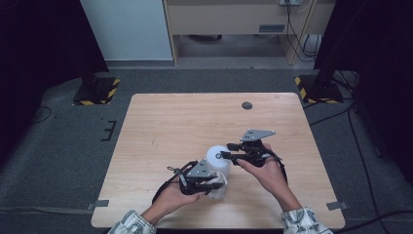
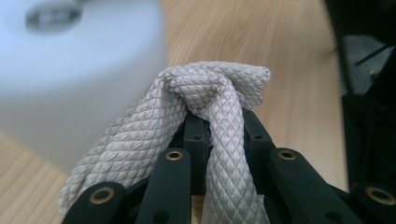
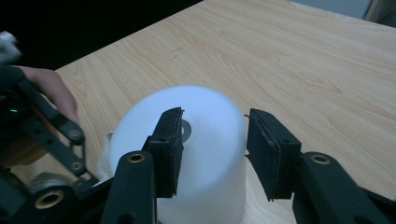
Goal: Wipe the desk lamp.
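Note:
A white cylinder (image 1: 217,158) (image 3: 210,158) with a small metal ring in the middle of its top stands on the wooden table (image 1: 195,122), near the front. My left gripper (image 1: 214,184) (image 2: 219,121) is shut on a bunched beige quilted cloth (image 1: 220,189) (image 2: 210,88), right at the cylinder's near side; the cylinder (image 2: 70,70) is a blur just beyond the cloth. My right gripper (image 1: 225,150) (image 3: 215,114) reaches in from the right, its jaws apart over the cylinder's top, one at the ring and one at the rim. Nothing is pinched between them.
A dark round hole (image 1: 247,105) sits in the table's far right part. Two stand bases with yellow-black stripes (image 1: 97,90) (image 1: 316,87) rest on the floor behind the table. The left hand and its gripper body (image 3: 46,135) show close beside the cylinder.

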The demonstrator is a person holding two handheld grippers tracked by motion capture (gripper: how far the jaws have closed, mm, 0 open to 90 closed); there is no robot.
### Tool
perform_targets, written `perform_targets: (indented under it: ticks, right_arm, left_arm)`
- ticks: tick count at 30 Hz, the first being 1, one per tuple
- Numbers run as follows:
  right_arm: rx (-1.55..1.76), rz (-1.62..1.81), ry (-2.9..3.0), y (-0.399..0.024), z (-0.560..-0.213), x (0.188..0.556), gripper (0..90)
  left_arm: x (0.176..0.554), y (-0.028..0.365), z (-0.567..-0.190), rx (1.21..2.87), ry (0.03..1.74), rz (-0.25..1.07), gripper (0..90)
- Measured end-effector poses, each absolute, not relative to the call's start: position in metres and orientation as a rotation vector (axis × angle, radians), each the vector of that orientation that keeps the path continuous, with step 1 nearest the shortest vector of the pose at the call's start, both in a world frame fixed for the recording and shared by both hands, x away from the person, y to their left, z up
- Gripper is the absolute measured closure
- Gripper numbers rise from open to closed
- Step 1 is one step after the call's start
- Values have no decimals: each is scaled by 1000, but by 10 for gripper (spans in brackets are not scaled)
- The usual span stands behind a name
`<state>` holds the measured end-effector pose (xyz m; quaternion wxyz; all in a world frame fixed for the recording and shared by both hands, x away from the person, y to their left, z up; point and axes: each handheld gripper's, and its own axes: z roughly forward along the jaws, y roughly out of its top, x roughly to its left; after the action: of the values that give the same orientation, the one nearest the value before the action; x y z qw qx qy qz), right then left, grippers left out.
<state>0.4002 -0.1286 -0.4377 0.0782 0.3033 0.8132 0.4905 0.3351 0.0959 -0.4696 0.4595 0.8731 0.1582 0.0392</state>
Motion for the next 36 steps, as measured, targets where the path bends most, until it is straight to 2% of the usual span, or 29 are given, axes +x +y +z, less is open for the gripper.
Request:
perform_targets:
  ticks: [9,14,29,36]
  right_arm:
    - [905,1464,2433,-127,-438,399,561]
    - [909,1465,2434,-127,-438,399,560]
    - [903,1466,2435,-128,-438,399,558]
    - [907,1461,2430,-128,-438,399,552]
  left_arm:
    - [346,115,-474,2195,441,91,764]
    - [347,129,-462,2113,433,95,758]
    - [358,154,-448,2037,513,179,769]
    - [362,152,-455,2065,543,189,777]
